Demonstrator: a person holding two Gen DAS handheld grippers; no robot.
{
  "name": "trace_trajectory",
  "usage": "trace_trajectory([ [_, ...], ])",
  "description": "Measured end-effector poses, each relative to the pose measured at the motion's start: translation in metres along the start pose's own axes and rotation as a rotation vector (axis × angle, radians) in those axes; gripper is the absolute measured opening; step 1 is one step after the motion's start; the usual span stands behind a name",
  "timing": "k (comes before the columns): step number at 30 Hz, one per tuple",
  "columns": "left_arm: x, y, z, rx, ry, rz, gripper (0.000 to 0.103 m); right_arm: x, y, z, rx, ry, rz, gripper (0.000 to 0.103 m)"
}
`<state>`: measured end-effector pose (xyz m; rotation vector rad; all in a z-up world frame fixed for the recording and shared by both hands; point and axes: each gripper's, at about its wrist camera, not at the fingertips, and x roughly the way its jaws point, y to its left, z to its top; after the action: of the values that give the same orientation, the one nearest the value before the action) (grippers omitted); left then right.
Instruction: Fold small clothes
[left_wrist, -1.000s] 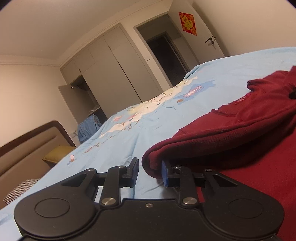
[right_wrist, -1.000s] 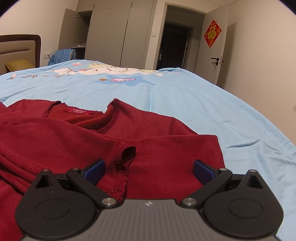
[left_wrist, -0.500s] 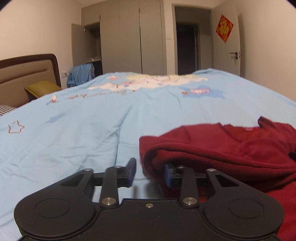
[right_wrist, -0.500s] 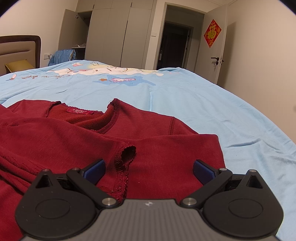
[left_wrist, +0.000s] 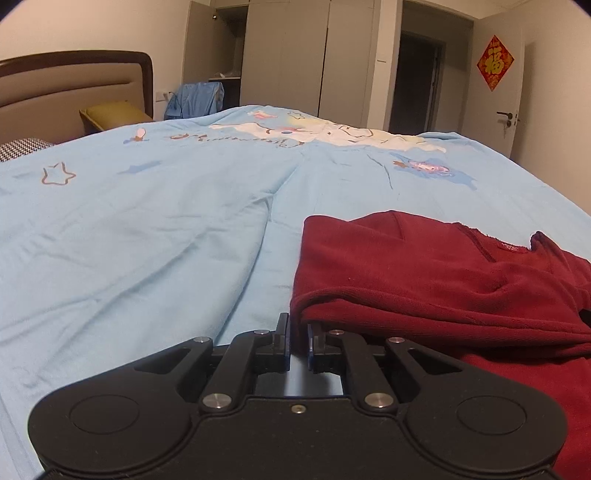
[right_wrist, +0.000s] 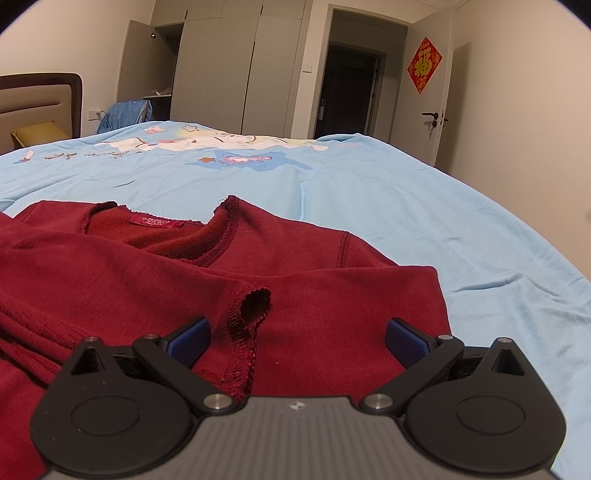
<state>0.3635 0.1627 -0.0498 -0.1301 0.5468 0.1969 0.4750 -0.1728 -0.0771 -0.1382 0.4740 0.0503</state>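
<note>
A dark red knit top (left_wrist: 424, 273) lies partly folded on the light-blue bed cover (left_wrist: 147, 229). My left gripper (left_wrist: 297, 325) sits low at the top's folded left edge. Its jaws are closing and stand almost together, with the corner of that fold caught at the fingertips (left_wrist: 283, 321); only bed cover shows further back in the gap. In the right wrist view the red top (right_wrist: 332, 258) spreads out with its neck label facing me. My right gripper (right_wrist: 297, 326) hovers open over it, and a sleeve cuff (right_wrist: 255, 299) lies between its blue pads (right_wrist: 402, 336) untouched.
The bed cover (right_wrist: 443, 221) stretches far ahead and to both sides. A padded headboard (left_wrist: 74, 85) and a yellow pillow (left_wrist: 110, 112) are at the far left. Wardrobe doors (left_wrist: 288, 55), a dark doorway (left_wrist: 417, 81) and a white door (left_wrist: 509, 96) line the back wall.
The left gripper has rolled level and slid along the fold's edge while its jaws narrowed to near contact. The right gripper and the sleeve under it have not moved.
</note>
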Motion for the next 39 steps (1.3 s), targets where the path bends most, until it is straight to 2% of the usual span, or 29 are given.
trace_trajectory([
  [2, -0.002, 0.001, 0.001, 0.015, 0.005, -0.020, 0.010, 0.000, 0.000, 0.000, 0.001, 0.000, 0.000, 0.103],
  [5, -0.010, 0.000, 0.001, 0.062, 0.003, -0.035, 0.022, 0.000, 0.000, 0.000, 0.000, 0.000, -0.001, 0.103],
  [7, -0.020, 0.000, 0.001, 0.082, -0.009, -0.045, 0.042, 0.000, 0.000, 0.000, 0.001, -0.001, 0.000, 0.103],
  [10, -0.033, -0.001, 0.004, 0.074, -0.033, -0.086, 0.060, 0.000, 0.000, -0.001, 0.000, -0.001, -0.001, 0.103],
  [13, -0.038, -0.004, 0.010, 0.052, -0.064, -0.121, 0.071, 0.000, 0.000, 0.000, 0.000, -0.003, -0.001, 0.103],
  [15, -0.036, -0.003, 0.018, -0.001, -0.086, -0.137, 0.078, 0.000, 0.000, -0.001, 0.000, -0.003, -0.001, 0.103],
  [17, -0.028, -0.002, 0.027, -0.064, -0.094, -0.130, 0.079, 0.000, 0.000, 0.000, 0.000, -0.003, -0.001, 0.103],
  [19, -0.015, -0.001, 0.034, -0.111, -0.080, -0.075, 0.079, 0.000, 0.000, -0.001, 0.000, -0.003, -0.001, 0.103],
  [22, 0.007, 0.003, 0.036, -0.142, 0.002, 0.048, 0.076, 0.000, 0.000, 0.000, 0.000, -0.003, -0.001, 0.103],
  [25, 0.015, 0.010, 0.025, -0.126, 0.055, 0.112, 0.075, 0.000, 0.000, -0.001, 0.000, -0.003, 0.000, 0.103],
  [30, 0.011, 0.014, 0.011, -0.050, 0.026, 0.149, 0.075, 0.000, 0.000, -0.001, 0.000, -0.003, 0.000, 0.103],
  [36, 0.012, 0.013, 0.013, -0.039, 0.034, 0.167, 0.076, -0.001, 0.001, -0.001, -0.007, -0.011, -0.009, 0.103],
  [39, 0.000, 0.014, 0.018, -0.052, 0.039, 0.153, 0.082, -0.001, 0.001, 0.000, -0.003, -0.003, -0.003, 0.103],
])
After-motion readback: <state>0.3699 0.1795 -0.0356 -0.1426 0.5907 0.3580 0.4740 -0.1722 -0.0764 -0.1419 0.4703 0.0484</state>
